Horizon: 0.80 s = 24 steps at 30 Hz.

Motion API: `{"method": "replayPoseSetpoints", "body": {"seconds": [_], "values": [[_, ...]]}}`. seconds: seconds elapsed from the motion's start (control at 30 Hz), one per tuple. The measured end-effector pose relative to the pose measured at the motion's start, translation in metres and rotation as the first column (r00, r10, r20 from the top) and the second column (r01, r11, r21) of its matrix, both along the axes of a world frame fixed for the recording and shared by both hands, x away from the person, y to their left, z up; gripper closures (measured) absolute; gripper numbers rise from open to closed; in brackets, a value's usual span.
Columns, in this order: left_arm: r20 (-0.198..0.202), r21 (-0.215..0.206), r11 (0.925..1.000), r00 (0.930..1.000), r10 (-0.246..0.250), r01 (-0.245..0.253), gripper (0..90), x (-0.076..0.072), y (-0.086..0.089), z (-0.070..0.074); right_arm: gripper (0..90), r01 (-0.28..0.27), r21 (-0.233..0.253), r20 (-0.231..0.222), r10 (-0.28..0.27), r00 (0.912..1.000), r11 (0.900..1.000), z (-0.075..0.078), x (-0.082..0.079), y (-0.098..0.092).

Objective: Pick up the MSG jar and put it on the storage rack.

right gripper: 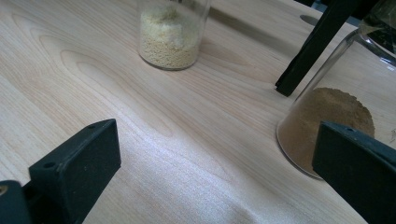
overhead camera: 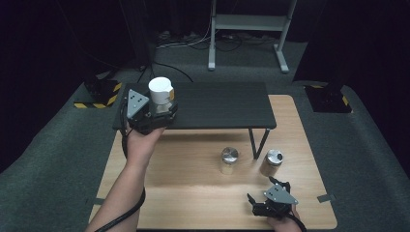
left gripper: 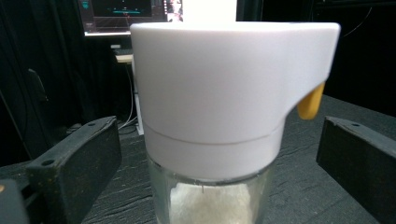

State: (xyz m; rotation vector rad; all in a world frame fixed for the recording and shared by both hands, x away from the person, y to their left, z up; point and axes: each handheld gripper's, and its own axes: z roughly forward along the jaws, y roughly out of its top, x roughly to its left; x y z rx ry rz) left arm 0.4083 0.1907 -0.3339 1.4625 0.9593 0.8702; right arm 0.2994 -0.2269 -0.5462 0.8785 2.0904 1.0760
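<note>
Dim surroundings (table lit), slight blur.

White-capped jar (left gripper: 233, 88): yellow tab, white granules. Shelf (overhead camera: 217, 104): black. Table (overhead camera: 193, 183): pale wood grain. Lower-centre jars (overhead camera: 229, 159): silver lids, yellow and brown contents.

A small shelf (overhead camera: 217, 104) stands on the back of the table (overhead camera: 183, 193). A jar with a big lid (overhead camera: 161, 94) sits on the shelf's left end. Two more jars stand on the table in front: one (overhead camera: 228, 160) left of the shelf's leg (overhead camera: 258, 142), one (overhead camera: 272, 162) right of it.
</note>
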Motion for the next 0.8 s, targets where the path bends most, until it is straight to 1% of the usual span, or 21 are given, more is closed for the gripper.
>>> {"method": "replayPoseSetpoints", "body": {"seconds": [0.1,0.23,0.33,0.4,0.57,0.8], "values": [[0.005,0.001,1.0,1.0,-0.001,0.001,0.3,-0.004,0.001,-0.002,0.2,0.0,0.0,0.0,0.0,1.0,1.0,0.0,0.0,0.0],[0.008,0.02,0.9998,1.0,0.003,-0.003,0.3,-0.008,0.003,-0.006,0.1,-0.001,-0.004,0.004,0.001,1.0,1.0,0.0,0.0,0.0],[0.008,0.01,0.9999,1.0,-0.003,0.003,0.3,-0.01,0.005,-0.009,0.1,0.0,-0.005,0.004,0.0,1.0,1.0,0.0,0.0,0.0],[0.019,0.018,0.9998,0.9998,0.002,-0.002,0.3,-0.013,0.007,-0.01,0.2,0.0,-0.006,0.003,0.001,1.0,1.0,0.0,0.0,0.0],[0.024,0.011,0.9999,0.9997,-0.002,0.002,0.3,-0.019,0.01,-0.012,0.1,-0.001,-0.01,0.003,0.001,1.0,1.0,0.0,0.0,0.001],[0.02,0.016,0.9999,0.9998,0.0,0.0,0.3,-0.028,0.012,-0.017,0.2,-0.001,-0.011,0.005,0.001,1.0,1.0,0.0,0.0,0.001]]}}
